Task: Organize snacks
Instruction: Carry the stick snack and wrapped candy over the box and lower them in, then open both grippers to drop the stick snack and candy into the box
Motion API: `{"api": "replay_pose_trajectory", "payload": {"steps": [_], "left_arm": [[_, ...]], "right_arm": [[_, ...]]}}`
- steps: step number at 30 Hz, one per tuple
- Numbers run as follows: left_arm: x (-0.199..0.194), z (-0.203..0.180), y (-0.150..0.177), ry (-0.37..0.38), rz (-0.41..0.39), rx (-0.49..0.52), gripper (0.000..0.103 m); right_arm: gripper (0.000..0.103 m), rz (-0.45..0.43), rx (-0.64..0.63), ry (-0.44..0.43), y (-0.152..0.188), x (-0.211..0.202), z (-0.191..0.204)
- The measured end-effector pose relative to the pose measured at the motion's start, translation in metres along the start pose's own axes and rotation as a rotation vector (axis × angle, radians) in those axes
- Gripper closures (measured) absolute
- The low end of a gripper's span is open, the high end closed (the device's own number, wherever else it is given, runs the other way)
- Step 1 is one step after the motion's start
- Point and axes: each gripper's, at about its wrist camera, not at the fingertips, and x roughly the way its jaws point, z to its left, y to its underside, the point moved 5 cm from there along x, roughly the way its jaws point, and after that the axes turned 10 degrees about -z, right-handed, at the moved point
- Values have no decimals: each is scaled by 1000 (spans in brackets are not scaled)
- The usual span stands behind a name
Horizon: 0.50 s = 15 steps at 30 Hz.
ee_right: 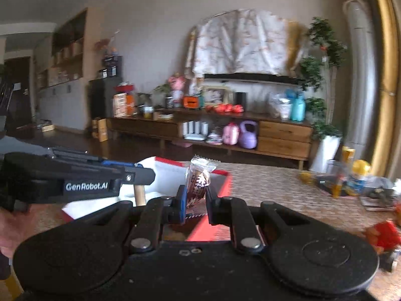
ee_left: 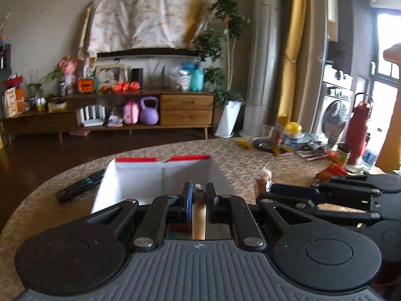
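Living room behind: wooden sideboard (ee_left: 186, 109) along the far wall, woven surface (ee_left: 238, 155) in front carrying a white box with red rim (ee_left: 160, 175).

Left wrist view: left tool (ee_left: 198, 202) is clamped on a slim tan snack stick (ee_left: 199, 219), held upright between the jaws, just short of the box's near wall. A remote (ee_left: 80, 185) lies left of the box. Loose snacks (ee_left: 330, 168) sit well apart at the right. The right tool (ee_left: 265, 190) shows at the right edge.

Right wrist view: right tool (ee_right: 196, 199) is closed on a wrapped snack bar (ee_right: 199, 180), standing upright, crimped top free above the pads. The box (ee_right: 220, 195) lies directly ahead and below; the left tool (ee_right: 140, 175) crosses in from the left with its stick (ee_right: 139, 195) hanging over the box.

Judgement: step is delivery of both items. Bring each item over the opening before letting go, lower it near the floor of the box, release one at a time, and keep the two tools from colliding.
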Motion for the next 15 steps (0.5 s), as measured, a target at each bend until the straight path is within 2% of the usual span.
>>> {"api": "replay_pose_trajectory", "payload": {"steps": [7, 11, 15], "left_arm": [[12, 29, 28, -41, 71, -27, 92], [19, 35, 39, -55, 99, -42, 92], [22, 35, 42, -46, 106, -44, 92]], "right_arm": [[88, 105, -45, -59, 26, 35, 31], [86, 147, -83, -55, 42, 40, 40], [81, 151, -94, -35, 46, 36, 41]]}}
